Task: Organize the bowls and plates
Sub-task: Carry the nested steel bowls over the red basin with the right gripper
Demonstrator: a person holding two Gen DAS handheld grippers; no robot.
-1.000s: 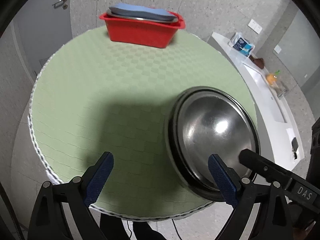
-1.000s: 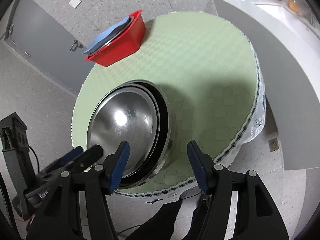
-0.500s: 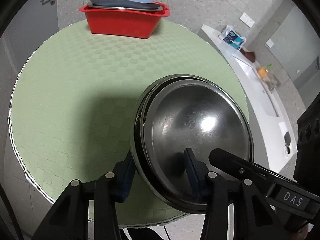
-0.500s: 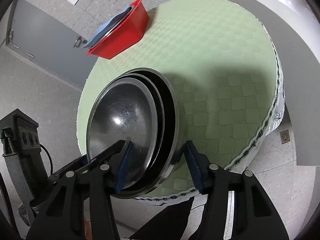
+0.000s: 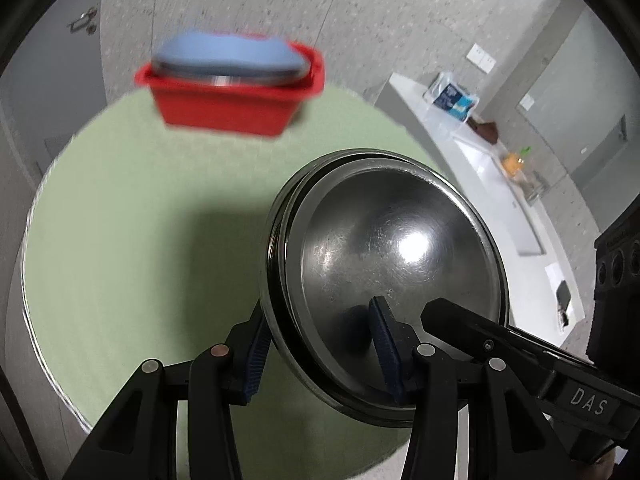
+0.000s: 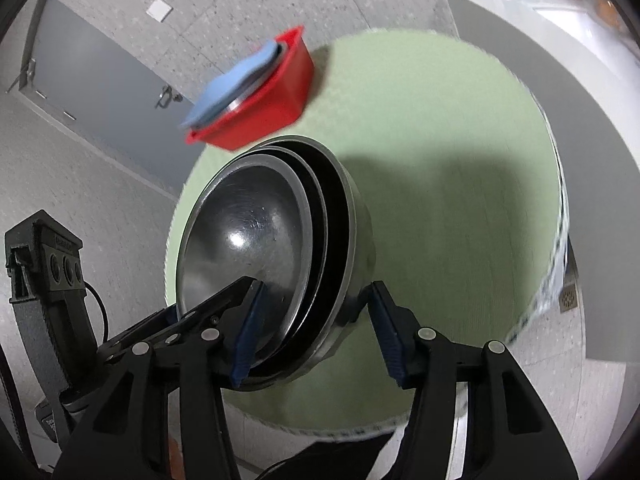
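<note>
Left wrist view: the left gripper [image 5: 320,350] has its two blue-padded fingers [image 5: 383,334] closed partway on the near edge of a stack of shiny metal bowls [image 5: 392,264]. One pad sits inside the top bowl and the other presses on the outside of the stack, so the stack is pinched between them. These jaws have just been closing, and the bowl rim is between them. The stack is tipped up on its side, with its open face turned toward the camera, above the near right part of the round table with the green mat [image 5: 128,248]. A dark shadow lies on the mat just left of the bowls. The black finger of the right gripper [image 5: 472,326] pokes into the top bowl from the right. At the far edge of the table stands a red tub [image 5: 230,104], blurry, with a metal dish and a blue plate [image 5: 224,54] on top of it. A white counter [image 5: 500,200] runs along the right.

Right wrist view: the right gripper [image 6: 316,328] is also closed partway on the same stack of bowls [image 6: 248,236]. One blue pad is inside the top bowl and the other is pressed on the outer wall of the biggest bowl. These jaws have just been closing too, with the stack between them. Three nested rims show, tilted up. The left gripper comes in from the lower left, and its tip reaches into the top bowl. The red tub [image 6: 272,108] sits beyond the bowls, at the far left edge of the green table [image 6: 460,200].
</note>
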